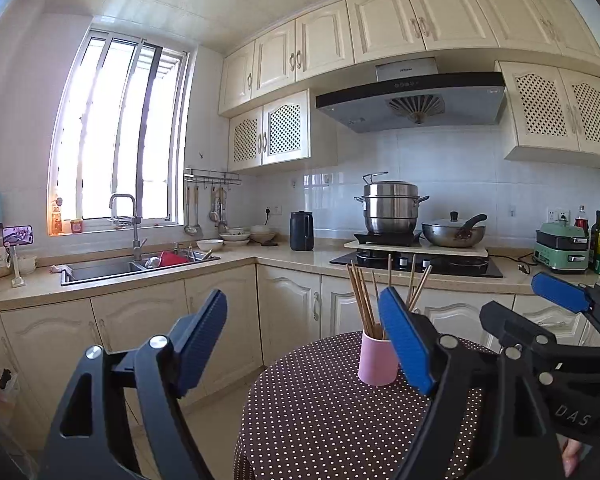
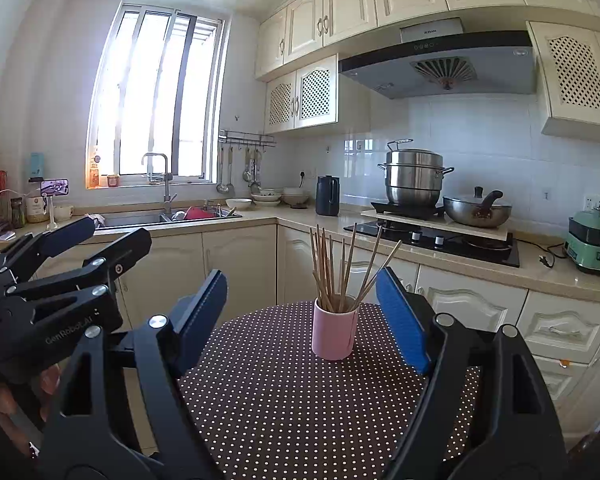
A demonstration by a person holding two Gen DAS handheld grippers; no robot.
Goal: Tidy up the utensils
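Left gripper [image 1: 304, 340], black frame with blue ribbed pads: jaws spread wide, nothing between them, pointing level. Right gripper [image 2: 302, 316], same build: jaws equally wide and empty, tipped slightly down; it sits at 3 o'clock of the left. Fingertips [image 1: 572, 456] show at the handle.

Cream panelled wall cabinets [image 1: 384, 28] line an L-shaped beige stone countertop [image 2: 480, 264]. White glazed wall tiles [image 1: 452, 168] back it. A barred sliding window [image 2: 156, 92] admits strong daylight above the stainless steel sink [image 1: 100, 270].
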